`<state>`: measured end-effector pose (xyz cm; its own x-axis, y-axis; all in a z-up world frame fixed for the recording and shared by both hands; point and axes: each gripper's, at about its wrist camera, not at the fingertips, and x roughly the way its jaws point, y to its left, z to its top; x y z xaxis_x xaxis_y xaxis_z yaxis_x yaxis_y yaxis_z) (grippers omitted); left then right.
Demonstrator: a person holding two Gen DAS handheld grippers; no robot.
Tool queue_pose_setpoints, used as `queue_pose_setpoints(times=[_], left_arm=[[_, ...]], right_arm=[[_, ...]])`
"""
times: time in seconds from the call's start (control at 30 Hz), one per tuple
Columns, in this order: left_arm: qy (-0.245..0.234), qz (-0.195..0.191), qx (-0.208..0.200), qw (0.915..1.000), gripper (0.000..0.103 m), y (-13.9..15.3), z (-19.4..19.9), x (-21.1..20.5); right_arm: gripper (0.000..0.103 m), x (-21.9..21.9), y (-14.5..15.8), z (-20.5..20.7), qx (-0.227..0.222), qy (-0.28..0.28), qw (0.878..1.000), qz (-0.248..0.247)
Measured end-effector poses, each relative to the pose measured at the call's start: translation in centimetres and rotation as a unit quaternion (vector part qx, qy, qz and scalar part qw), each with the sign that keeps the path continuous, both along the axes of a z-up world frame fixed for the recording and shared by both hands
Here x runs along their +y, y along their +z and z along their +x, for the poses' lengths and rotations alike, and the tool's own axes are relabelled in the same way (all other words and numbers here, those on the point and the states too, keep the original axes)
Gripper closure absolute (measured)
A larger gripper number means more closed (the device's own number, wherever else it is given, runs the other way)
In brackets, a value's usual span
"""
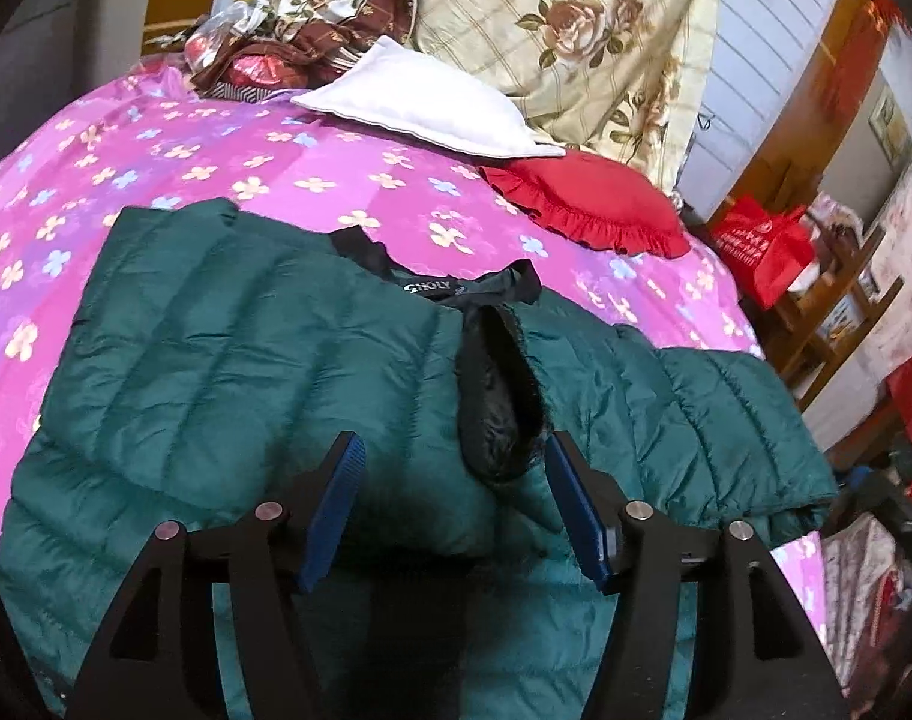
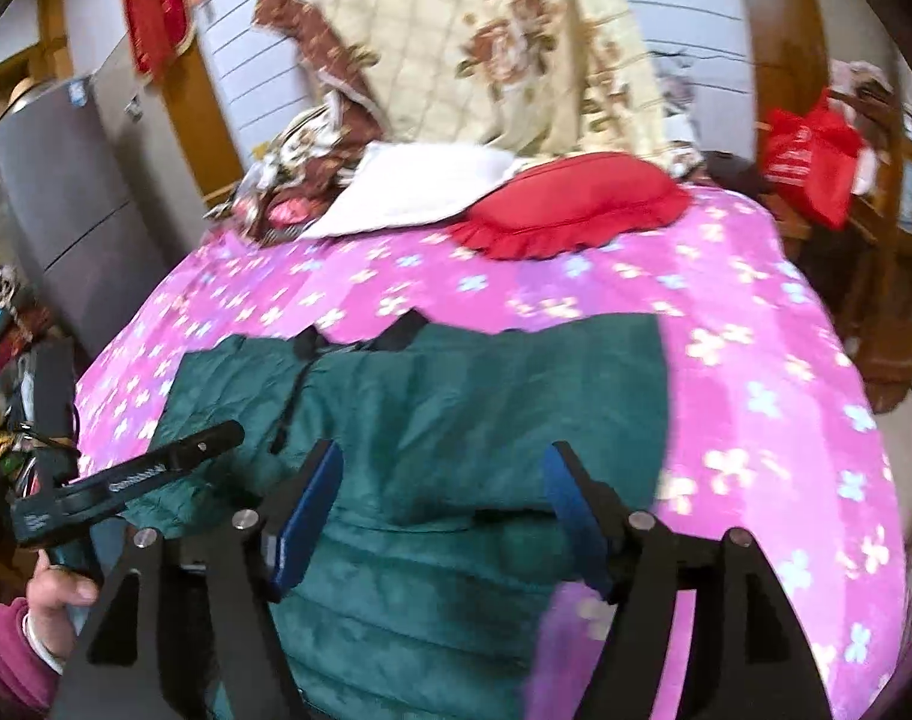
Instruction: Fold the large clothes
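Note:
A dark green quilted puffer jacket (image 1: 264, 372) lies spread on the pink flowered bed, its black collar (image 1: 498, 408) turned out near the middle. It also shows in the right wrist view (image 2: 456, 420). My left gripper (image 1: 450, 456) is open and empty, hovering over the jacket just below the collar. My right gripper (image 2: 444, 462) is open and empty above the jacket's near right part. The left gripper's body (image 2: 132, 474) shows at the left of the right wrist view, held by a hand (image 2: 54, 594).
The pink flowered bedsheet (image 1: 276, 162) covers the bed. A white pillow (image 1: 420, 102), a red frilled cushion (image 1: 594, 204) and a floral quilt (image 1: 576, 30) lie at the head. A red bag (image 1: 762, 252) and wooden furniture stand at the right.

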<state>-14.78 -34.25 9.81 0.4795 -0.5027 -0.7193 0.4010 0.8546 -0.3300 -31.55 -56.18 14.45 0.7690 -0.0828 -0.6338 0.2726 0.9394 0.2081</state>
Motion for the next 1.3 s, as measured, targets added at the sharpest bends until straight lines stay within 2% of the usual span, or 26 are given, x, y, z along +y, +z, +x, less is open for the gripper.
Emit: queue_pose_setpoints(times=[0.13, 0.4, 0.43, 0.5, 0.7, 0.8, 0.9, 1.1, 1.2, 1.3], left_arm=[[0.002, 0.021, -0.01, 0.9997, 0.059, -0.6, 0.3, -1.9], [0.006, 0.04, 0.008, 0.9992, 0.059, -2.3, 1.4, -4.0], [0.005, 0.039, 0.007, 0.9992, 0.063, -2.5, 1.5, -4.0], [-0.004, 0.035, 0.003, 0.9994, 0.103, -2.5, 1.6, -4.1], [0.002, 0.03, -0.025, 0.9992, 0.103, -0.5, 1.9, -2.5], [0.011, 0.023, -0.038, 0.999, 0.103, 1.0, 2.3, -0.7], [0.016, 0.031, -0.055, 0.9979, 0.103, 2.3, 2.8, 1.2], [0.056, 0.065, -0.104, 0.9909, 0.103, 3.7, 4.5, 6.1], [0.077, 0.074, -0.098, 0.9895, 0.103, 3.0, 5.8, 8.5], [0.1, 0.083, -0.09, 0.9874, 0.103, 1.9, 6.8, 10.8]], right_arm=[[0.029, -2.5, 0.0, -2.0, -0.006, -0.025, 1.0, 0.005], [0.028, -5.4, -2.0, -3.3, 0.0, -0.059, 0.998, 0.032], [0.028, -5.7, -2.3, -3.3, 0.002, -0.061, 0.997, 0.036], [0.028, -6.0, -2.8, -3.2, 0.002, -0.065, 0.997, 0.044], [0.028, -6.7, -3.7, -2.6, 0.004, -0.089, 0.994, 0.058], [0.028, -6.9, -4.1, -1.9, 0.004, -0.092, 0.993, 0.073], [0.028, -6.4, -4.5, -0.9, 0.005, -0.09, 0.993, 0.078], [0.028, -4.0, -5.3, 3.7, 0.016, -0.051, 0.994, 0.093], [0.028, -2.7, -5.6, 5.9, 0.021, -0.03, 0.994, 0.099], [0.028, -1.4, -5.9, 7.7, 0.01, 0.028, 0.989, 0.144]])
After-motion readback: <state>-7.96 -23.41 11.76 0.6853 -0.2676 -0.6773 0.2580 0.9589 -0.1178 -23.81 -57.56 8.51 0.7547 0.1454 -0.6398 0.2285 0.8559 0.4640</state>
